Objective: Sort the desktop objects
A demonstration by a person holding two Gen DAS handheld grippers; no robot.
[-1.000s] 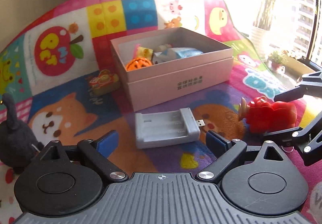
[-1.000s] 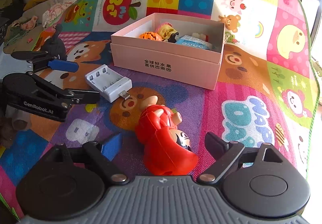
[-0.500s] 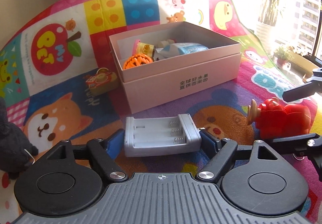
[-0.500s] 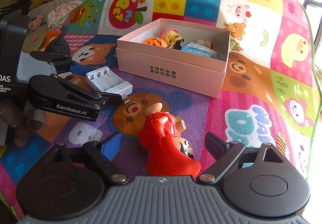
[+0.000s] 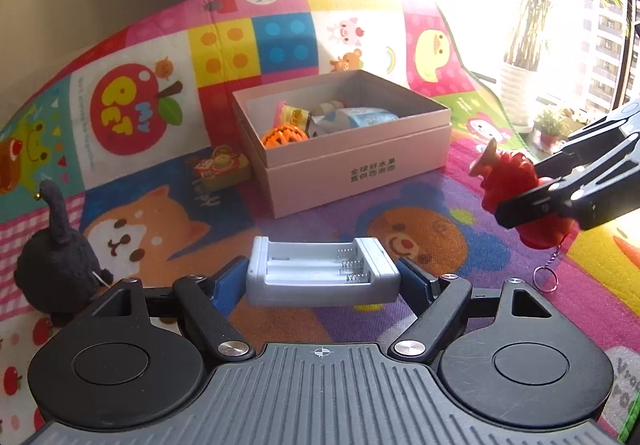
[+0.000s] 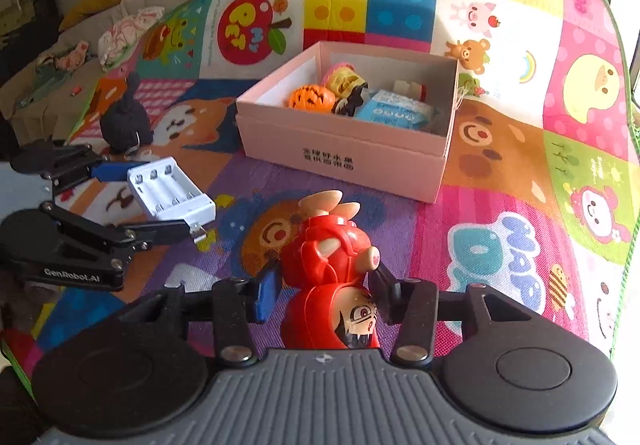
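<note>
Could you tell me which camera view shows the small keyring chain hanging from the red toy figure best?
The left wrist view: the chain and ring hang clearly below the red toy figure. In the right wrist view the figure fills the foreground, with no chain visible.

Glossy red plastic toy (matt cardboard box), woven mat

Home — play mat, sofa.

Red toy figure: base hidden behind right gripper body. Print on pink box front too small to read. Box contents overlap; rear items unidentifiable.
</note>
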